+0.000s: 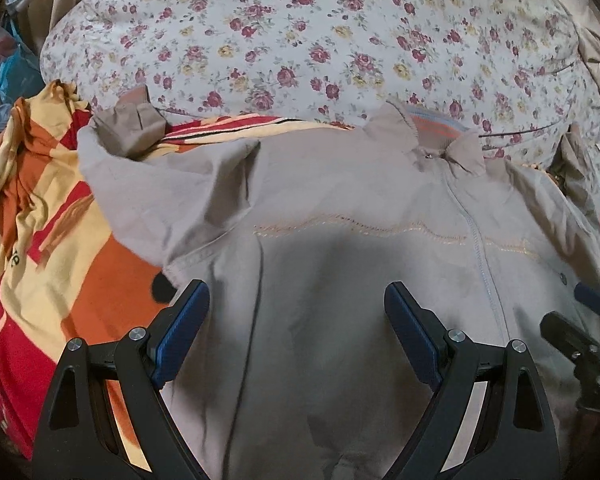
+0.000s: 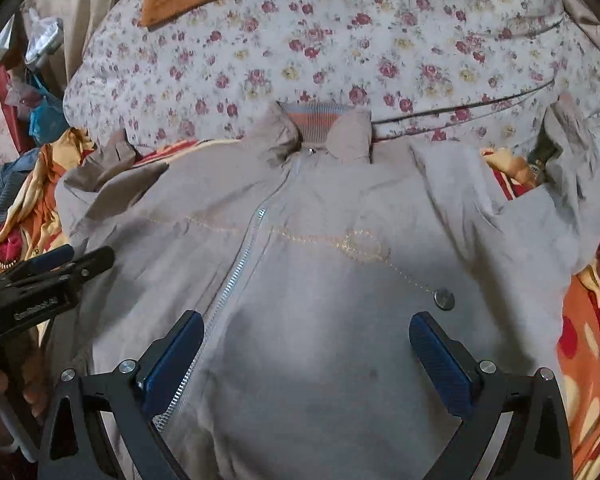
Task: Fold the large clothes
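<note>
Grey-beige zip-front jacket [image 2: 320, 280] is spread front-up on the bed, directly beneath both tools, collar at the far end. The left tool [image 1: 296, 312] and right tool [image 2: 304, 340] are held apart, gripping nothing. The splayed sleeves are best pinched near their cuffs and drawn inward across the chest, kept flat.

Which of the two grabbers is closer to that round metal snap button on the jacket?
Right. The snap button sits just beyond the right gripper, by its right finger. The left gripper hovers across the zipper, farther away.
</note>
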A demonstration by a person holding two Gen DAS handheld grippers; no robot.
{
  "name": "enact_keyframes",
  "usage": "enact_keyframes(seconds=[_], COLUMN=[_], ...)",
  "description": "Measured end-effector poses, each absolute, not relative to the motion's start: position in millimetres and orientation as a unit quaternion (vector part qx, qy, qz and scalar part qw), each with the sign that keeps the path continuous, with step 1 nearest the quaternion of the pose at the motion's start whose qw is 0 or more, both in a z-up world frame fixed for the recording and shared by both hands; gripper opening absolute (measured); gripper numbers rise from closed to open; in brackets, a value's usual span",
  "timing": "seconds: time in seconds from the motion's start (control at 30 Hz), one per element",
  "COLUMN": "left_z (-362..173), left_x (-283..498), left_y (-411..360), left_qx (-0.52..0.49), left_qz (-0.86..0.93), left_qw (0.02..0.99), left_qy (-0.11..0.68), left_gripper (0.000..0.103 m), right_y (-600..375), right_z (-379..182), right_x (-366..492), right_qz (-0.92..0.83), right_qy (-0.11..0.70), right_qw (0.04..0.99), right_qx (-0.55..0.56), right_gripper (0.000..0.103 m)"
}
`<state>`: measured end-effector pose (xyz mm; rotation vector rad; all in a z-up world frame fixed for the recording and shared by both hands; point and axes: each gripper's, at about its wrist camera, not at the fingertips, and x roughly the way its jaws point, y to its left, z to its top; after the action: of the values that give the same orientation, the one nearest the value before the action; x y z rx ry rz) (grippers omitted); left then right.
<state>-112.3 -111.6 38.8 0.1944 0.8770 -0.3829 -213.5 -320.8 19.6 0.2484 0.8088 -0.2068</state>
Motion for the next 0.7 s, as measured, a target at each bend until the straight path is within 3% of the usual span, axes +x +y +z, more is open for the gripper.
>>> enact_keyframes(seconds=[0.7], left_z=[35], left_x=[-117], left_y=[-112], left_qx=[0.104], left_qz=[-0.179], left_qw=[0.886], left_qy=[0.414], left_gripper=[0.089], right_y=[-318], right_z=[27], right_x=[-218], right_qz=[-0.117], right_qy=[0.390], right_qw=[0.906], right_qx=[0.117], right_gripper=[0.102])
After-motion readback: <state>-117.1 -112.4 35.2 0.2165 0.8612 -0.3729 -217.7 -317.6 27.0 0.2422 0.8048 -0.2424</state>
